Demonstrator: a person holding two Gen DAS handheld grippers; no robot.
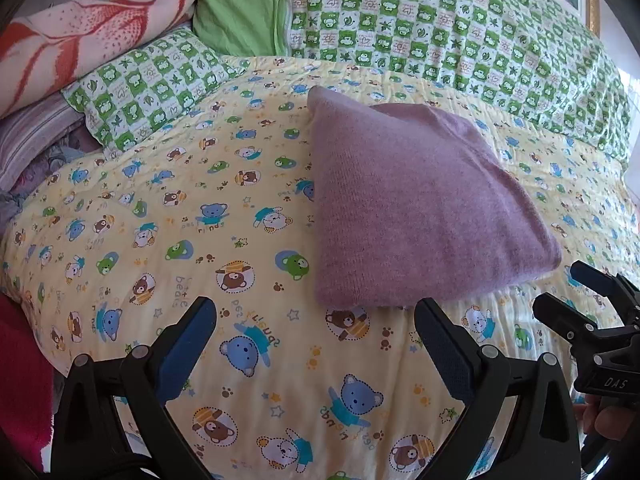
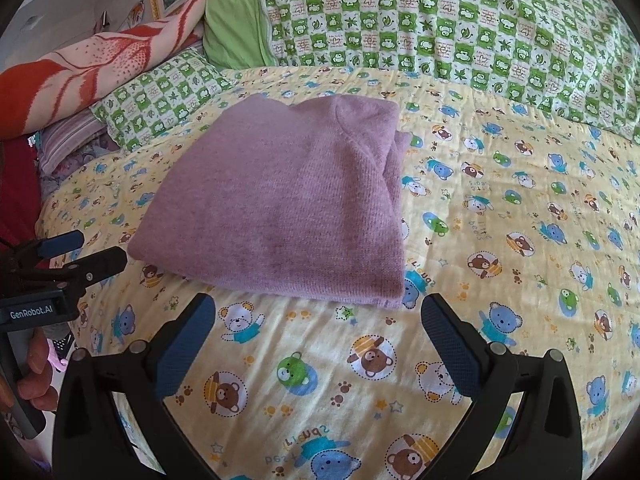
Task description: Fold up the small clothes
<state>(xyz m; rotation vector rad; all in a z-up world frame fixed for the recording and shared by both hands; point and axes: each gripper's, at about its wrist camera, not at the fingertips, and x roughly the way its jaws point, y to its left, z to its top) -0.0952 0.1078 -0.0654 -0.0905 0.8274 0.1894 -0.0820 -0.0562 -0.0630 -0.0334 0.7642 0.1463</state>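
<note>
A purple knitted sweater (image 1: 416, 208) lies folded into a compact rectangle on the yellow bear-print bedsheet (image 1: 208, 248). It also shows in the right wrist view (image 2: 280, 204). My left gripper (image 1: 316, 316) is open and empty, just short of the sweater's near edge. My right gripper (image 2: 318, 312) is open and empty, its jaws wide apart, a little in front of the sweater's near edge. The right gripper also shows at the right edge of the left wrist view (image 1: 576, 292), and the left gripper at the left edge of the right wrist view (image 2: 92, 250).
A green checked quilt (image 1: 460, 24) lies along the back of the bed. A green checked pillow (image 1: 148, 84) and a red-and-cream blanket (image 1: 76, 36) are stacked at the back left. A red cloth (image 1: 20, 380) is at the left edge.
</note>
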